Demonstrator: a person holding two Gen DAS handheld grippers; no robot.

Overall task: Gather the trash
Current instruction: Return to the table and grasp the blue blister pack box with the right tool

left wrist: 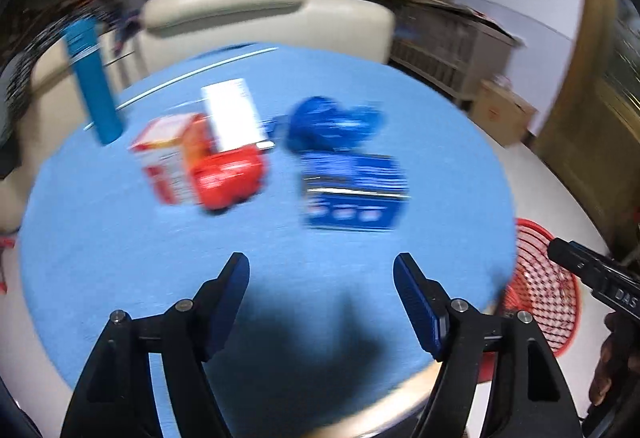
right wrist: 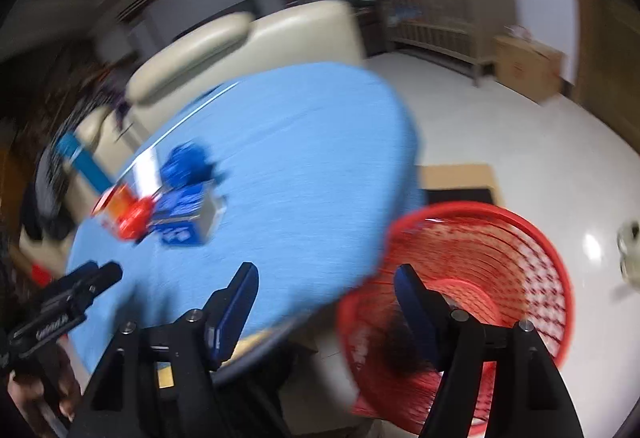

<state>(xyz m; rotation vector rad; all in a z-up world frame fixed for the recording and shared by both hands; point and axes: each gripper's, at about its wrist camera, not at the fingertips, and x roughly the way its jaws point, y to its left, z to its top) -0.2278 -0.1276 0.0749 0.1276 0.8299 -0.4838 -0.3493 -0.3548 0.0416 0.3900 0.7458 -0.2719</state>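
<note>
We see the trash gathered in a loose cluster on the round table (left wrist: pixel 100 238) with its blue cloth: a red and white carton (left wrist: pixel 168 154) touching a red packet (left wrist: pixel 228 174), with a white card (left wrist: pixel 234 114) standing just behind them, and beside these a blue box (left wrist: pixel 354 190) with a crumpled blue wrapper (left wrist: pixel 332 122) behind it (all of it blurred, so we cannot read any labels). A tall blue tube (left wrist: pixel 94 78) stands near the table's far left edge, apart from the cluster. The red mesh basket (right wrist: pixel 500 270) sits on the pale floor just off the table's near right edge. Our left gripper (left wrist: pixel 321 278) hangs over the near part of the table, its jaws spread apart with nothing between them, well short of the cluster. Our right gripper (right wrist: pixel 326 288) hangs over the table's edge and the basket's rim, jaws likewise parted and empty. Beyond the table stands a cream sofa (left wrist: pixel 248 14).
</note>
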